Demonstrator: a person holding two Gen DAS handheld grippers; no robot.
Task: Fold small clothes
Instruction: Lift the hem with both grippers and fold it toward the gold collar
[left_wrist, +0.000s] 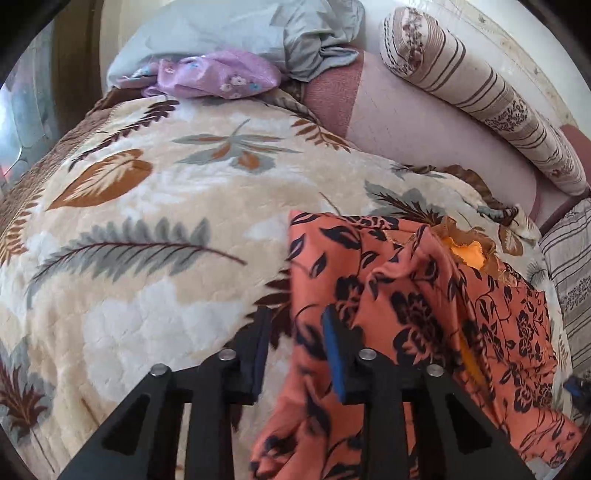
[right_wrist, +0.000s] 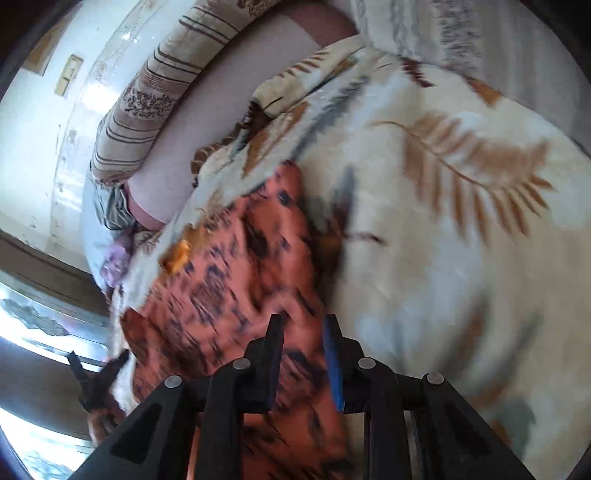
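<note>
An orange garment (left_wrist: 417, 302) with a black flower print lies crumpled on the cream leaf-patterned blanket (left_wrist: 147, 221), with a yellow-orange lining (left_wrist: 463, 253) showing at its top. My left gripper (left_wrist: 296, 325) is open over the garment's left edge; the cloth runs under the gap and the pads do not press on it. In the blurred right wrist view the same garment (right_wrist: 229, 280) lies below my right gripper (right_wrist: 303, 328), which is open with a narrow gap above the cloth's right edge. The left gripper's (right_wrist: 99, 373) black fingers show at the lower left of that view.
A striped bolster pillow (left_wrist: 480, 92) lies along the back on a pink sheet (left_wrist: 424, 125). A grey-blue cloth heap (left_wrist: 258, 33) and a lilac flowered cloth (left_wrist: 218, 74) sit at the far end. A white wall (right_wrist: 33, 129) and a bright window (right_wrist: 37, 332) stand behind.
</note>
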